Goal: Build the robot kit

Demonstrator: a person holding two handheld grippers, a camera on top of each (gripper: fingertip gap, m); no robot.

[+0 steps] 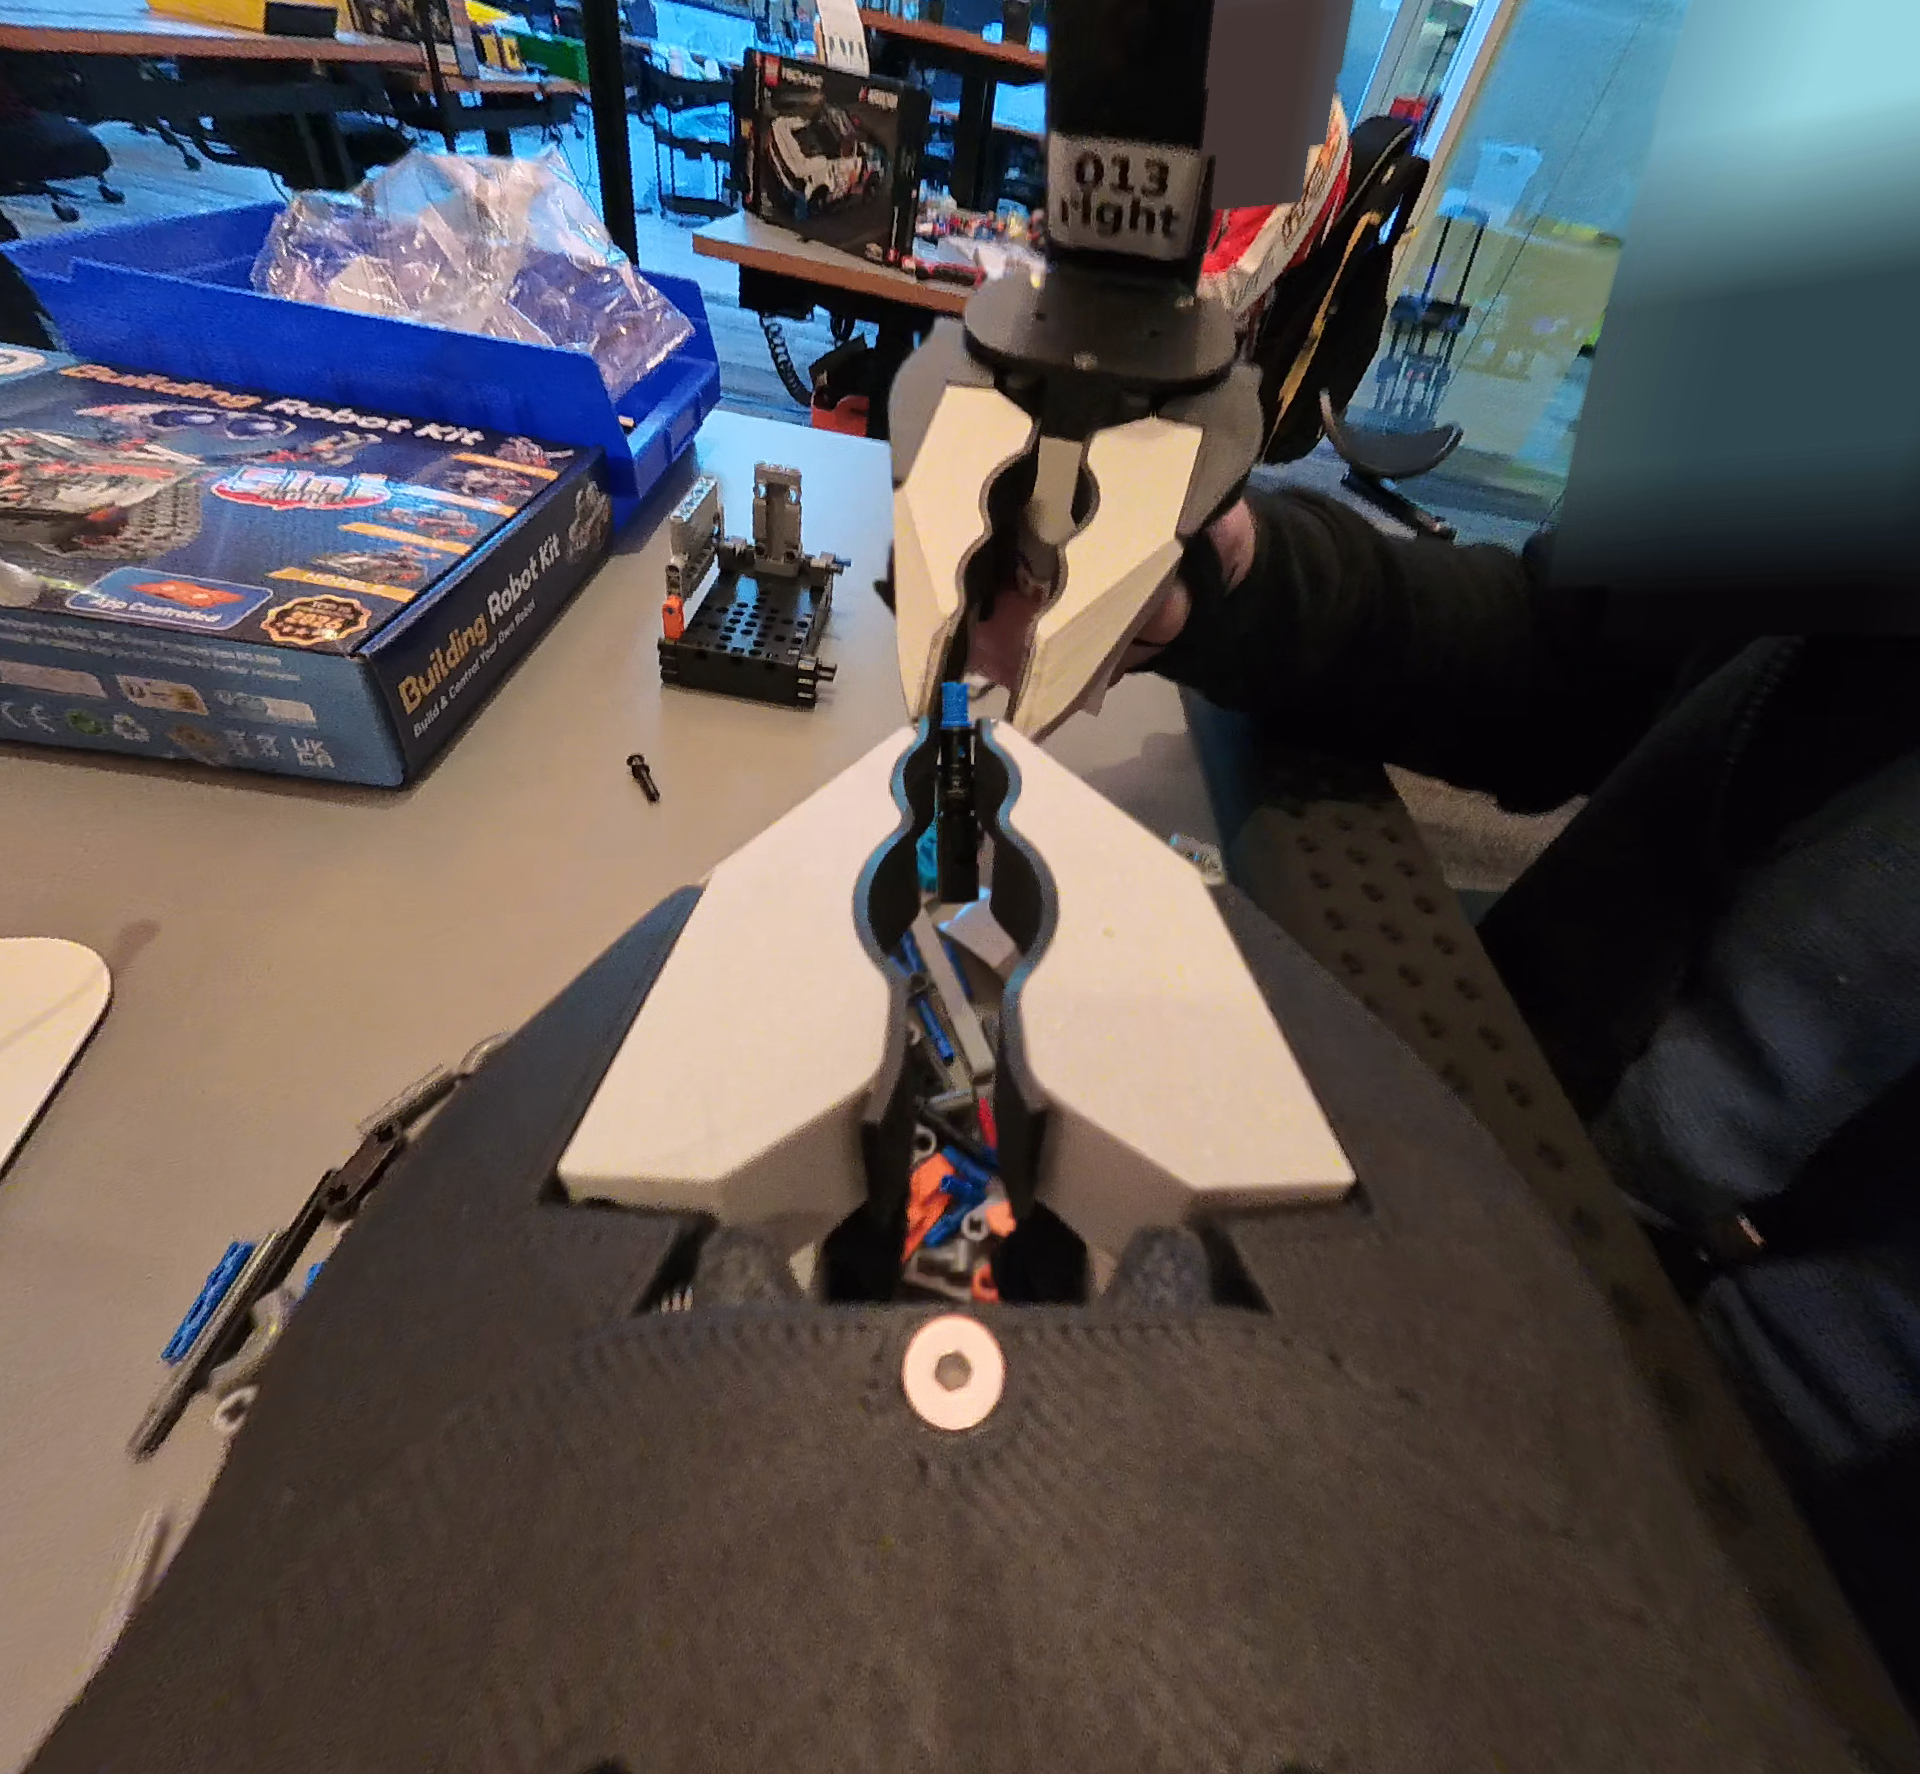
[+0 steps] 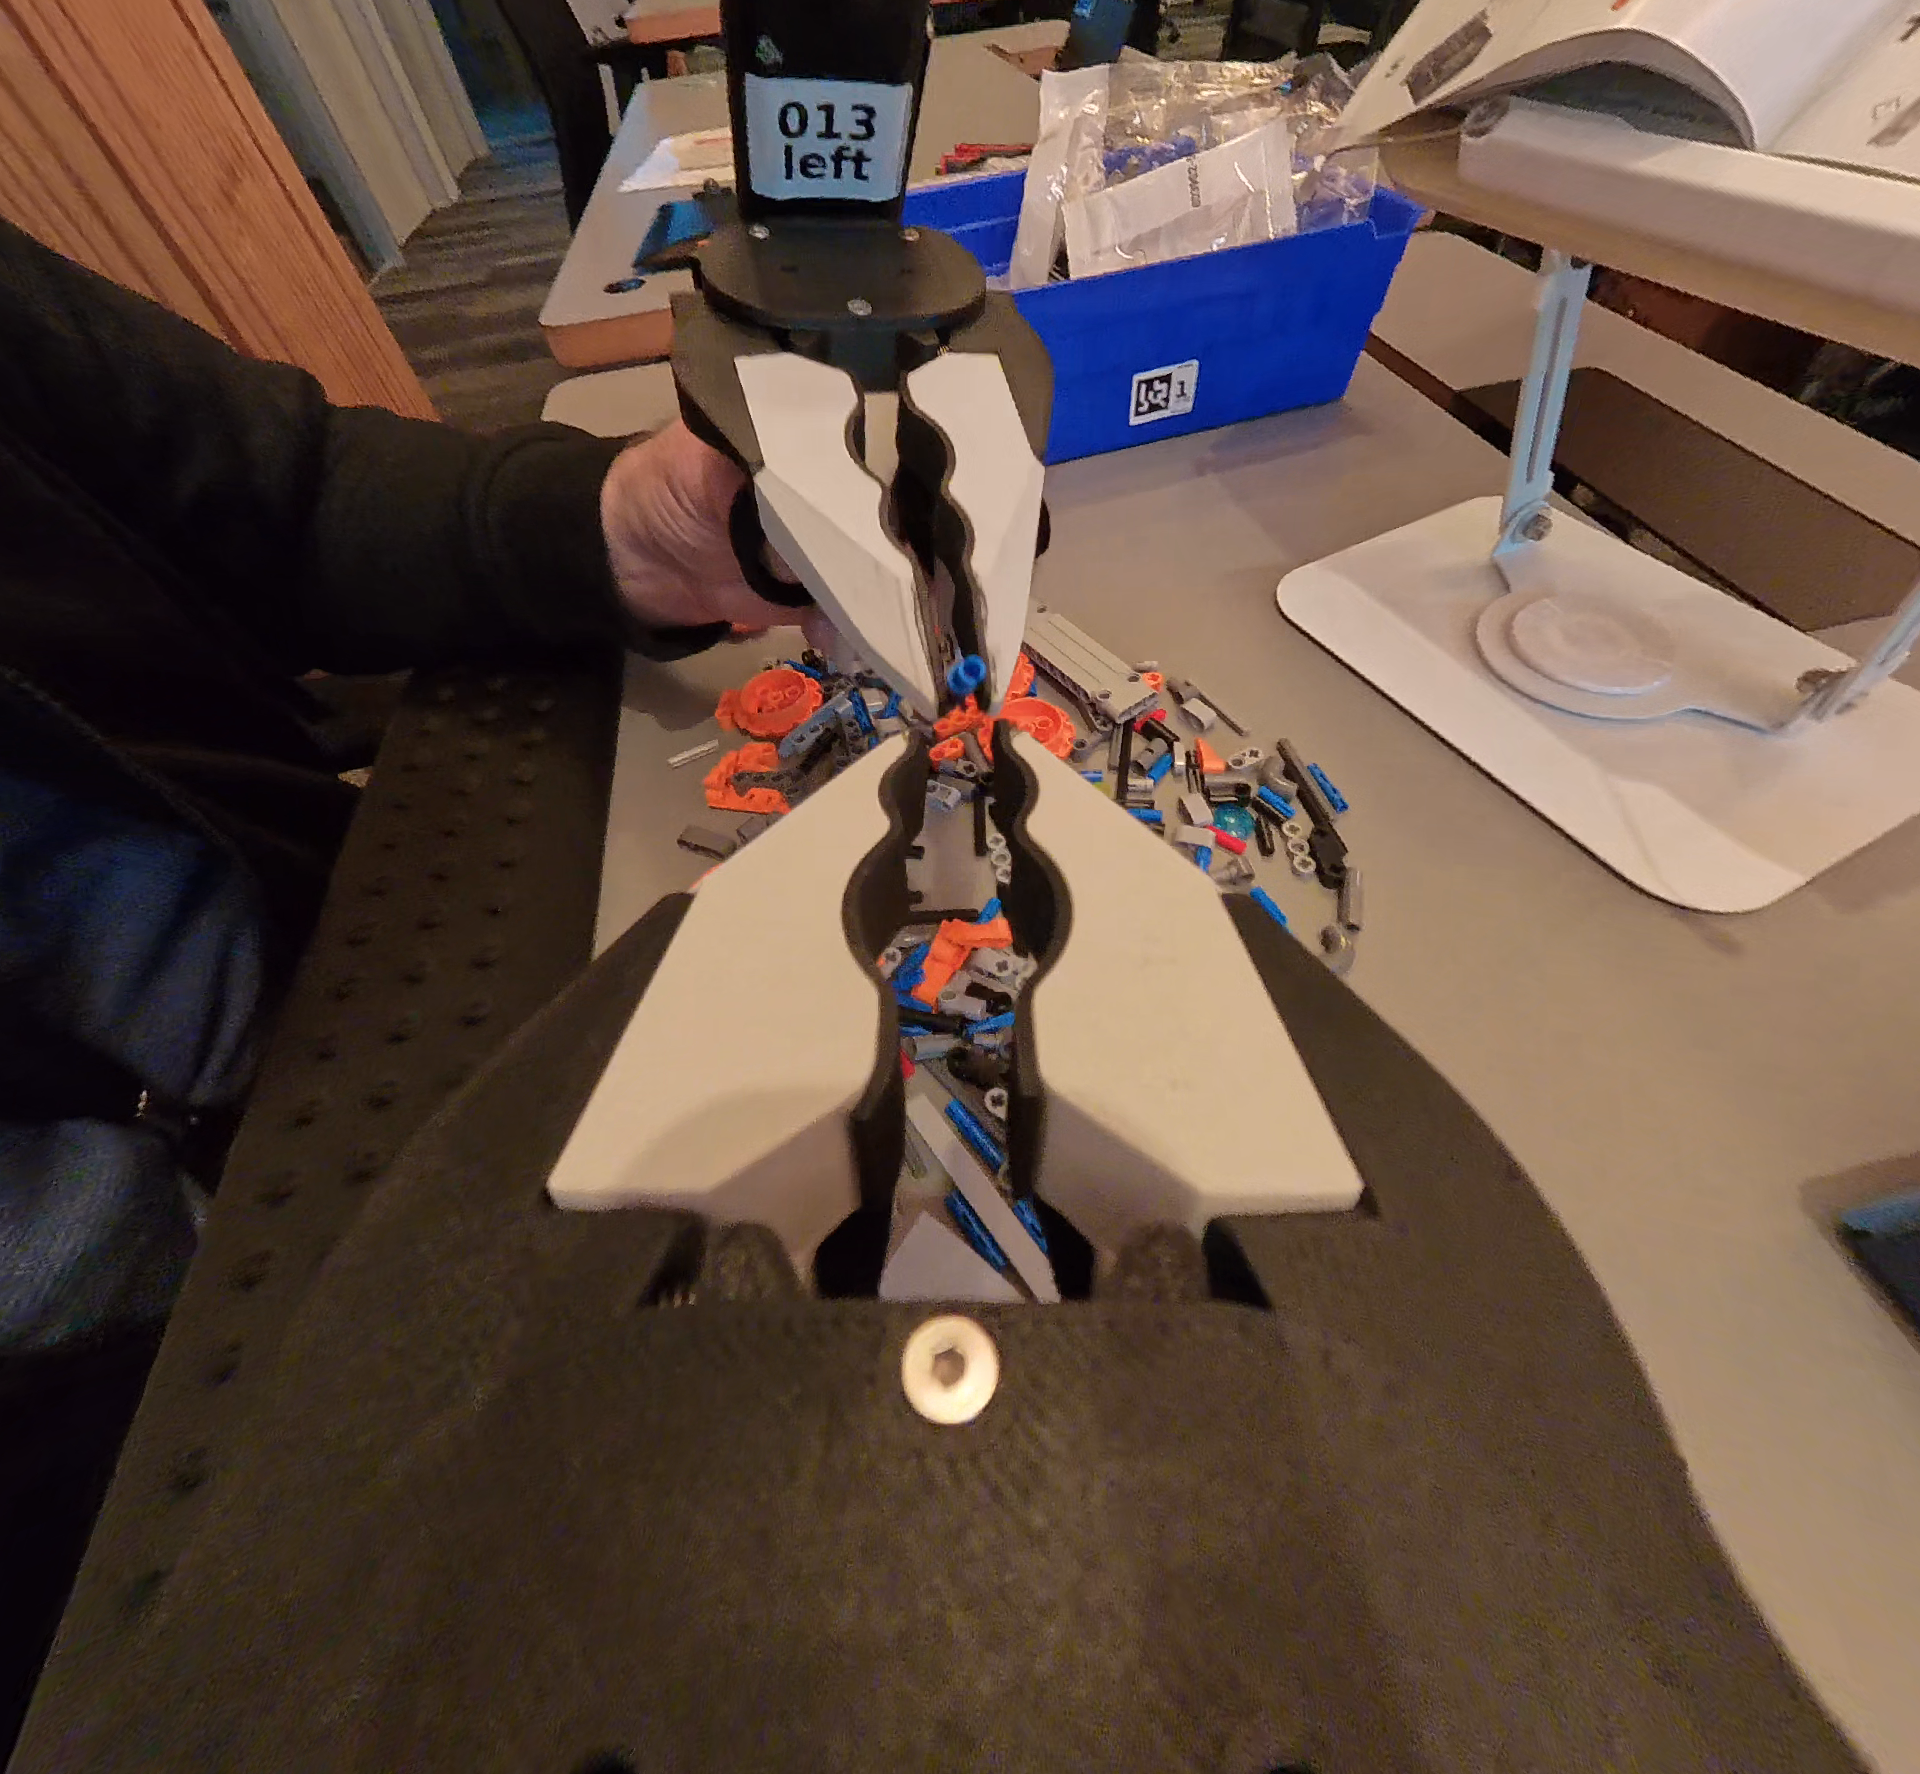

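We see the open booklet point(image 2: 1704, 10) cut off at the frame's edge; a mosaic patch perhaps hides someone behind the right gripper point(image 1: 961, 701)

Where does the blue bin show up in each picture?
Left wrist view: the blue bin is at the upper left, behind the kit box.
Right wrist view: the blue bin is above centre, towards the right.
Shared landmark: the blue-tipped black piece sits near the middle of both pictures.
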